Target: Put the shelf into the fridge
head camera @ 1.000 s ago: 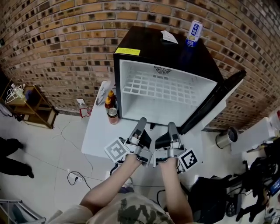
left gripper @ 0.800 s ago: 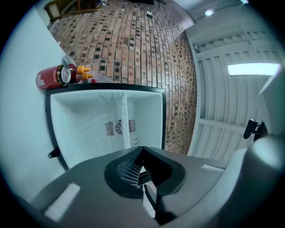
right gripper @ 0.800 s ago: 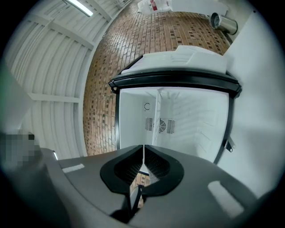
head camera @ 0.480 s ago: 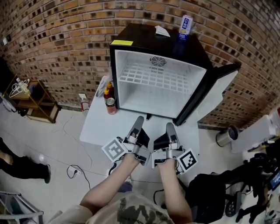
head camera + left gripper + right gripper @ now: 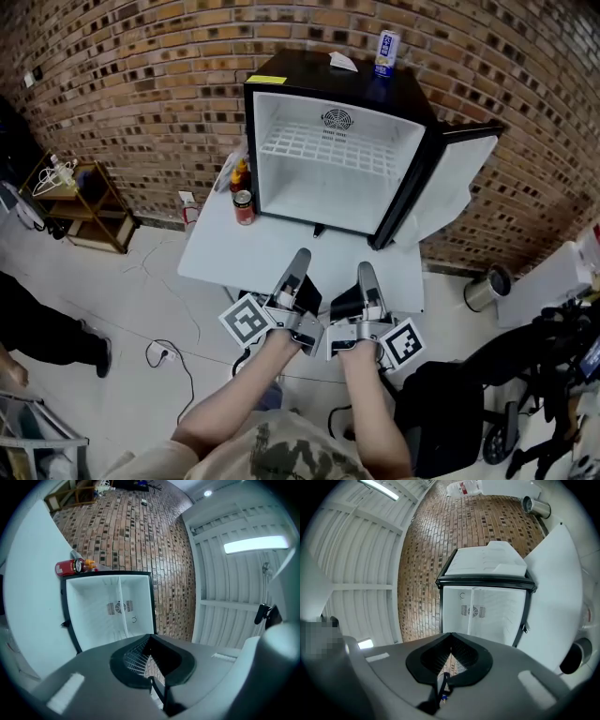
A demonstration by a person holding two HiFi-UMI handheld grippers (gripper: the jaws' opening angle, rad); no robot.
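Head view. Mini fridge [image 5: 333,84], black case, white interior, stands on a white table [image 5: 253,267] against a brick wall; door [image 5: 455,183] swung open toward 3 o'clock. White wire shelf [image 5: 323,150] sits level inside the cabinet, approx. mid-height, spanning wall to wall below the rear fan grille.

Left gripper [image 5: 300,255] and right gripper [image 5: 364,269] are side by side at 6 o'clock of the fridge, over the table's near edge, well apart from the cabinet, both pointing to 12 o'clock. Per each gripper's own view, jaws are pressed together w/ nothing between them; neither touches the shelf.

Other items: red can [image 5: 245,207] on the table at 7 o'clock of the fridge opening, just beside the cabinet's left wall; sauce bottle [image 5: 240,175] directly behind it. On the fridge top: blue-and-white can [image 5: 385,53] at 1 o'clock, folded paper [image 5: 342,61] just left of it. Wooden rack [image 5: 84,202] on the floor at 9 o'clock; metal bin [image 5: 486,289] on the floor at 4 o'clock.
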